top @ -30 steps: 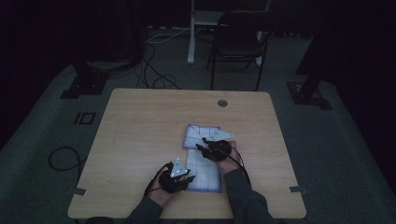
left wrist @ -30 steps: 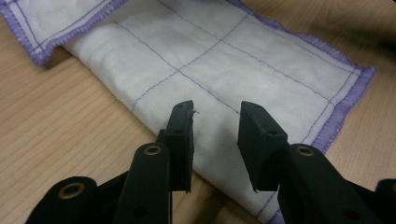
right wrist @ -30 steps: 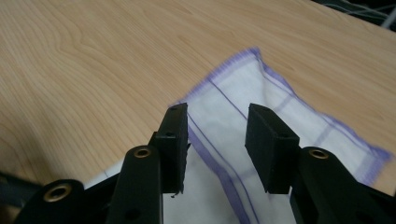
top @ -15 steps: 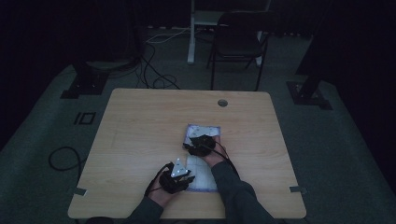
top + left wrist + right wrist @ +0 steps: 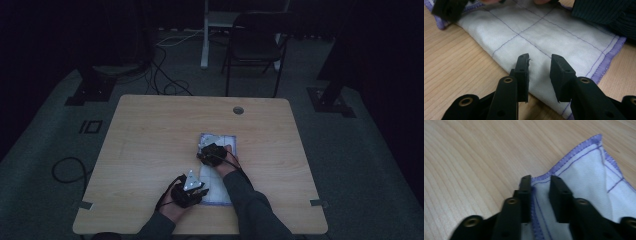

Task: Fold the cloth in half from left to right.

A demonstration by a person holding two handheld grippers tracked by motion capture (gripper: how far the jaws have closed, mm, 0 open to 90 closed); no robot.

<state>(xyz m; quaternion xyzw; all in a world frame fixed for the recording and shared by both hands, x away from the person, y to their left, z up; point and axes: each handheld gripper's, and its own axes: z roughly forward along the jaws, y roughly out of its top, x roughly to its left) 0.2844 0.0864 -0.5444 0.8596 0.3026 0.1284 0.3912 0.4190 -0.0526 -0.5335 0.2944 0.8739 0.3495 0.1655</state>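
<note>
Right gripper view has the right gripper (image 5: 540, 192) with its jaws parted a little, straddling the purple-stitched edge of the white quilted cloth (image 5: 589, 185), edge running between them, not pinched as far as I can tell. So the hem is right there, cloth spreading off to that camera's right. High view: the cloth (image 5: 217, 187) lies long axis running away from the person on the light wooden table (image 5: 150, 130). Left gripper (image 5: 539, 75) is open too, over the near edge. Nothing really in the way except the dark ribbed sleeve (image 5: 606, 15).
</note>
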